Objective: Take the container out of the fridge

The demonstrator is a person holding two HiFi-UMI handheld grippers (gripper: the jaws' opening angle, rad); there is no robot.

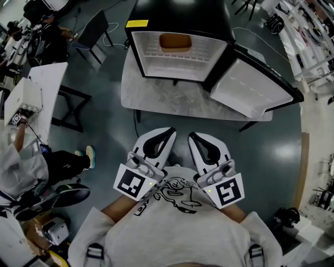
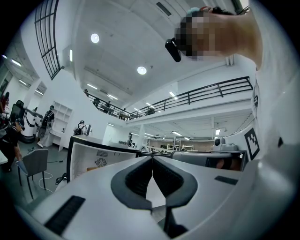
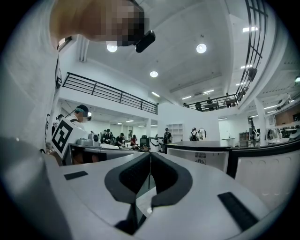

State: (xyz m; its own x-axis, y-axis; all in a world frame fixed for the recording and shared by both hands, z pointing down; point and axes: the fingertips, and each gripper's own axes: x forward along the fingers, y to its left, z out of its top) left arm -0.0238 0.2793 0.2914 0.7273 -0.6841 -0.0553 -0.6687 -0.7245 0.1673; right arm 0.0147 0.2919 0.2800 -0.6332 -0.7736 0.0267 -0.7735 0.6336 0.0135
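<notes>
Here we hold the left gripper [image 1: 171, 131] and right gripper [image 1: 191, 135] side by side at six o'clock, each with jaws pressed together, gripping nothing. The orange container [image 1: 175, 41] sits at twelve o'clock inside the open fridge [image 1: 156, 13], which stands on the grey surface [image 1: 156, 98].

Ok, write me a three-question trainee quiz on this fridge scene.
1. True or false: the door of the fridge stands open.
2. Where is the brown container? A) on the table B) inside the fridge C) on the floor
3. Fill in: the fingers of the left gripper and the right gripper are ____.
Key: 1 true; 2 B; 3 shut, with nothing between them.
</notes>
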